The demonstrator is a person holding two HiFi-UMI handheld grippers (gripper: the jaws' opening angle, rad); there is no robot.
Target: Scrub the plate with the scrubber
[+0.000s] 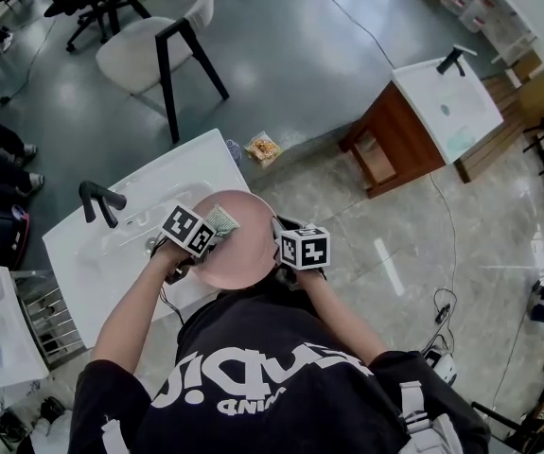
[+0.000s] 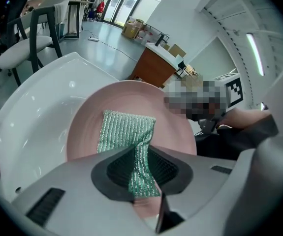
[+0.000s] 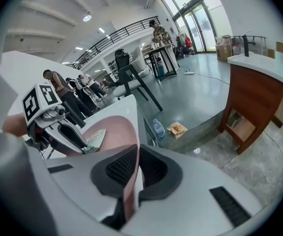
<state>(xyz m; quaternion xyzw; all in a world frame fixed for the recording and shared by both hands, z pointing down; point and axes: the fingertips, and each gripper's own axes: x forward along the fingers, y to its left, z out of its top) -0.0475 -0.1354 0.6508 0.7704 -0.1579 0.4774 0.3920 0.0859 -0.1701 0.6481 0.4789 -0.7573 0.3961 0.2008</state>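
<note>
grey floor (image 1: 281, 55), open room; white sink (image 1: 92, 253) below the head camera, black tap (image 1: 101, 201) at its far left side. person in a black shirt (image 1: 253, 376) stands at the sink's near edge, one gripper in each hand. pink plate (image 1: 248, 244) sits above the sink's right end, tilted, its face turned toward the left gripper (image 2: 142, 173). whether the plate's lower rim touches the basin: cannot tell. right gripper (image 3: 131, 173): jaws clenched on the plate's rim, which runs edge-on between the two black pads in the right gripper view; the hold is on the plate's right side as seen from the head view. left gripper: jaws clenched on one end of the green scrubber (image 2: 124, 132); the pinched end is folded narrow between the pads, and the free end spreads flat against the plate's face, left of centre in the left gripper view. the two grippers stand near each other, the plate between them; marker cubes on both face up toward the head camera. surroundings: white chair (image 1: 153, 36) with black legs beyond the sink; wooden cabinet (image 1: 413, 126) with a white top and its own black tap off to the right; orange packet (image 1: 263, 148) and a clear bottle (image 3: 158, 128) on the floor just past the sink's far corner. seated people at the left edge of the head view, partly cut off.
</note>
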